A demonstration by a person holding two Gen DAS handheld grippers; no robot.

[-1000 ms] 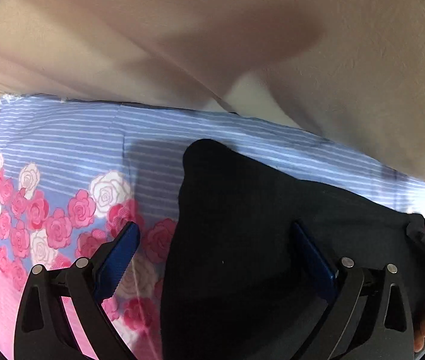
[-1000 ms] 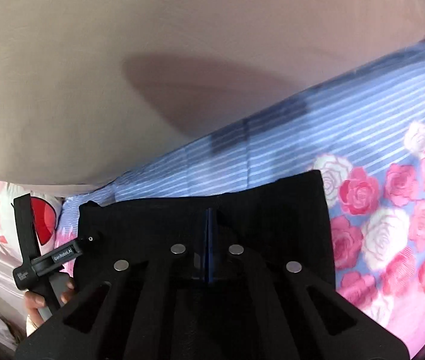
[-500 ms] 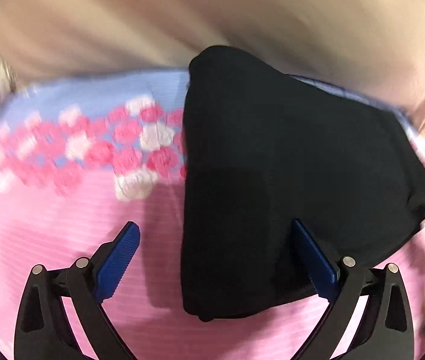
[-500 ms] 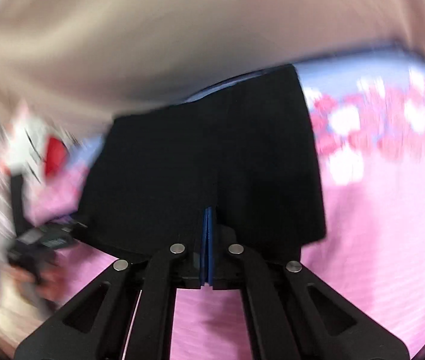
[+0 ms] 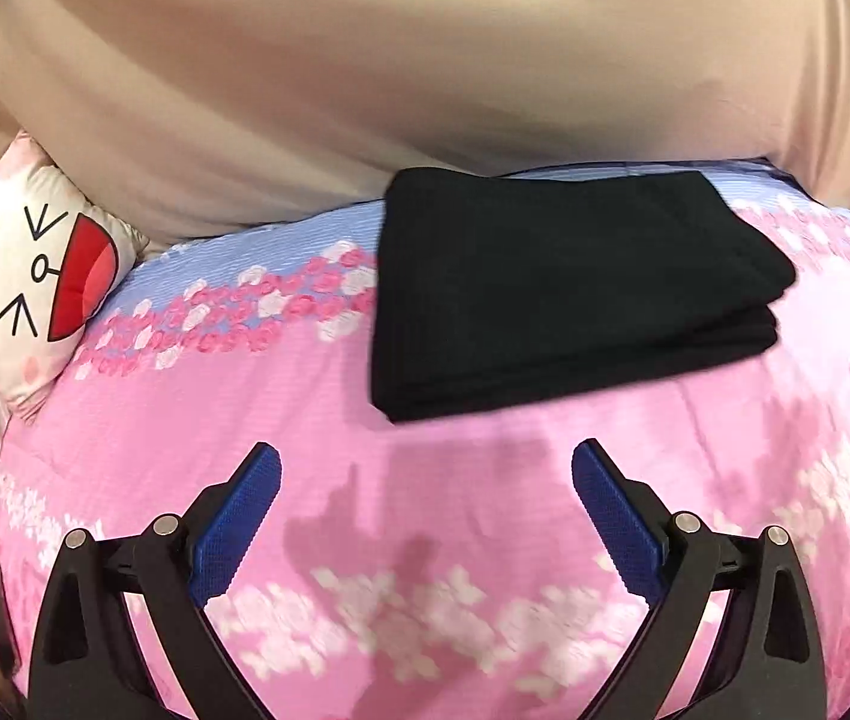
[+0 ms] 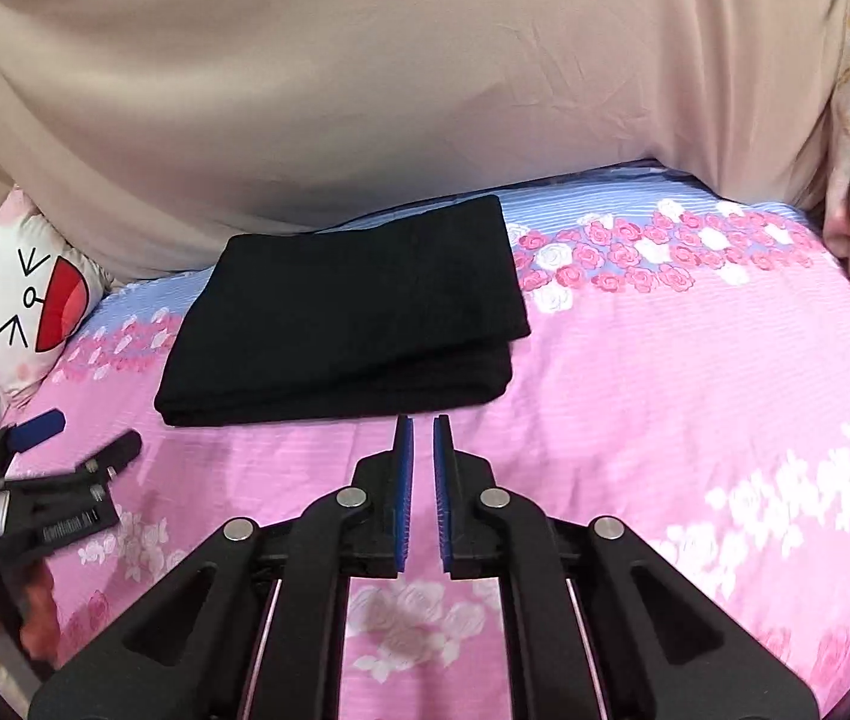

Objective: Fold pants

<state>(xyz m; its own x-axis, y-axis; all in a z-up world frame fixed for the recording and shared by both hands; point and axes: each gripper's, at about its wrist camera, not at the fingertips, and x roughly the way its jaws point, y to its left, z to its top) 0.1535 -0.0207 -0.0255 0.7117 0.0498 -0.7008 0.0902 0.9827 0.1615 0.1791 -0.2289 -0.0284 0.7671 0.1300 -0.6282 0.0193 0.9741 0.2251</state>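
The black pants [image 6: 341, 312] are a matt, soft-looking cloth, folded flat. Under them the bedsheet [image 6: 634, 396] is smooth printed cotton-like fabric with fine stripes and roses. The beige cloth [image 6: 365, 90] along the bed's far edge looks smooth and slightly creased. The left gripper [image 5: 425, 516] and right gripper [image 6: 423, 480] are matt black plastic with textured blue pads [image 5: 239, 516] and shiny metal pins [image 6: 351, 497].

We see the folded pants [image 6: 341, 312] lying on the bedspread [image 6: 634, 396], near its far edge. Behind them hangs a curtain [image 6: 365, 78]; a cushion [image 6: 35, 300] lies at their left.
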